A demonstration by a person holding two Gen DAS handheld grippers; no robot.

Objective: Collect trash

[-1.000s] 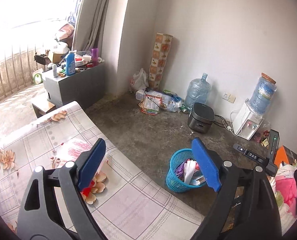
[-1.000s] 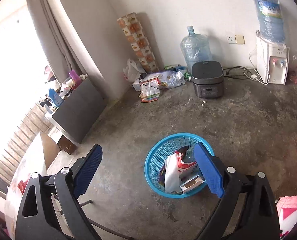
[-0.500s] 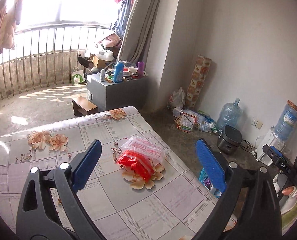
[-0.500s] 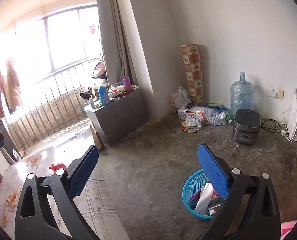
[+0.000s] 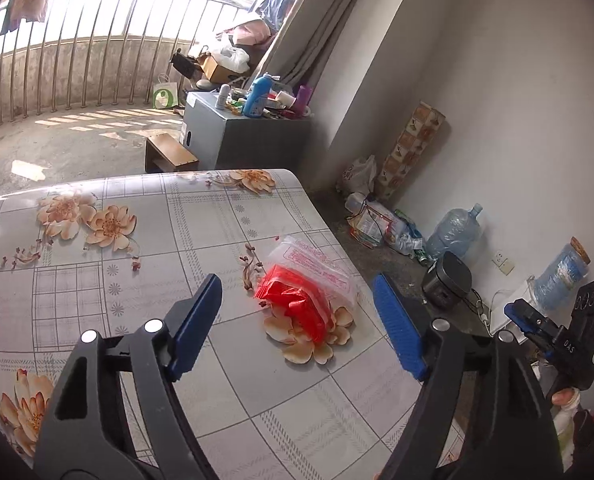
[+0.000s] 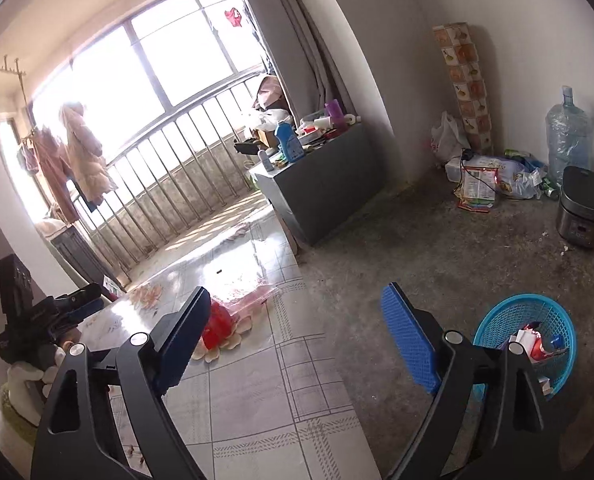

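Observation:
A crumpled red-and-clear plastic bag (image 5: 309,292) lies on the floral tablecloth (image 5: 137,280) near the table's right edge. My left gripper (image 5: 297,284) hovers just short of the bag with its jaws closing; the blue pads do not touch it. In the right wrist view the same bag (image 6: 221,322) shows behind the left finger. My right gripper (image 6: 297,292) hangs over the table edge, its jaws closing on nothing. A blue mesh basket (image 6: 497,316) holding wrappers and cartons stands on the floor at the right.
A grey cabinet (image 5: 237,140) loaded with bottles stands by the curtain. Along the wall lie bags of clutter (image 6: 481,184), a water jug (image 6: 569,136), a rice cooker (image 6: 581,212) and a rolled patterned mat (image 6: 465,80). A balcony railing (image 5: 77,48) runs behind the table.
Both views swung away from the basket on the floor toward the table. The bag now sits in front of the left jaws. Both pairs of jaws stand narrower than before.

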